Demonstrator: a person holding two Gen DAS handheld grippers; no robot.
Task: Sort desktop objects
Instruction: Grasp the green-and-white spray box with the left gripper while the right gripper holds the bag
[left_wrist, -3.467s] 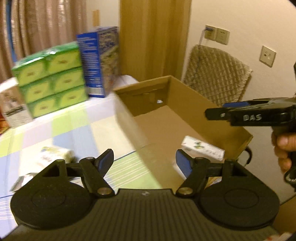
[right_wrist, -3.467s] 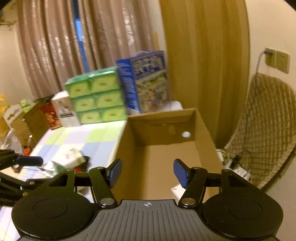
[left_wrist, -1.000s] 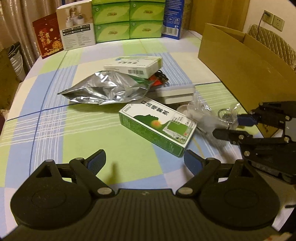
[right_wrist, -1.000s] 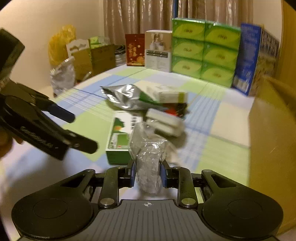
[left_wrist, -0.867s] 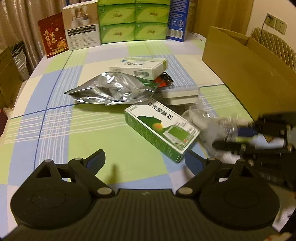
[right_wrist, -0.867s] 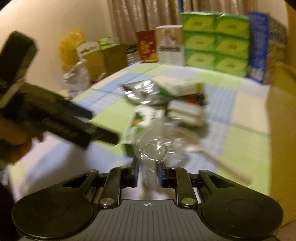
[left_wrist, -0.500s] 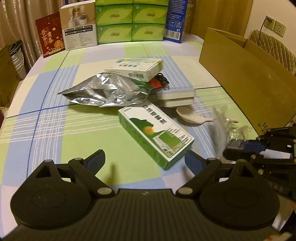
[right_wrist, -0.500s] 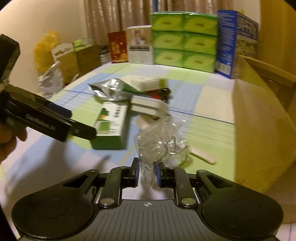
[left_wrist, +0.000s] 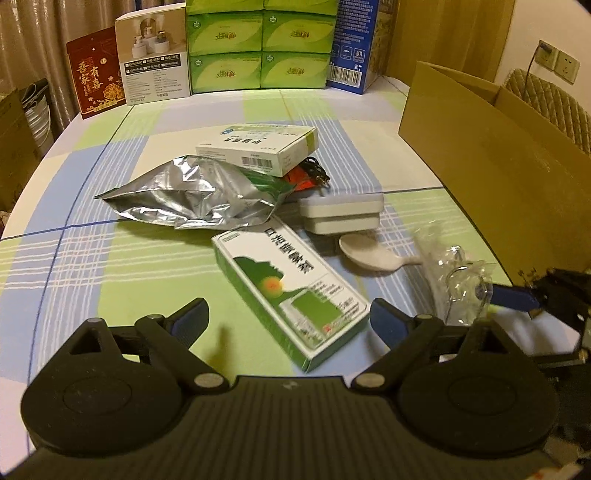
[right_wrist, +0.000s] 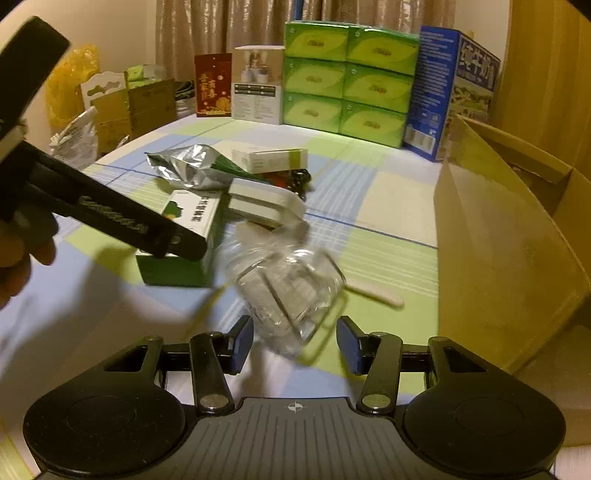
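Room: curtains and stacked green tissue boxes (right_wrist: 347, 77) stand far beyond both grippers, with a blue carton (right_wrist: 454, 88) beside them.
Table: a cloth (left_wrist: 122, 266) checked in green, blue and white lies under both grippers.
Cardboard box (right_wrist: 509, 236): open-topped, just right of the right gripper, apparently the sorting bin.
Pile: ahead of the left gripper lie a silver foil pouch (left_wrist: 192, 195), a white medicine box (left_wrist: 258, 147), a white case (left_wrist: 341, 214) and a spoon (left_wrist: 369, 254).
Green medicine box (left_wrist: 291, 288): on the cloth between the left gripper's fingers, untouched.
Left gripper (left_wrist: 288, 321): jaws wide apart, empty.
Right gripper (right_wrist: 295, 341): jaws opening; a second ago they pinched the plastic bag.
Clear plastic bag (right_wrist: 288, 288): blurred, between and ahead of the parted pads, no longer pressed.
Meaning: the bag looks released on the table short of the box, so it remains unsorted.
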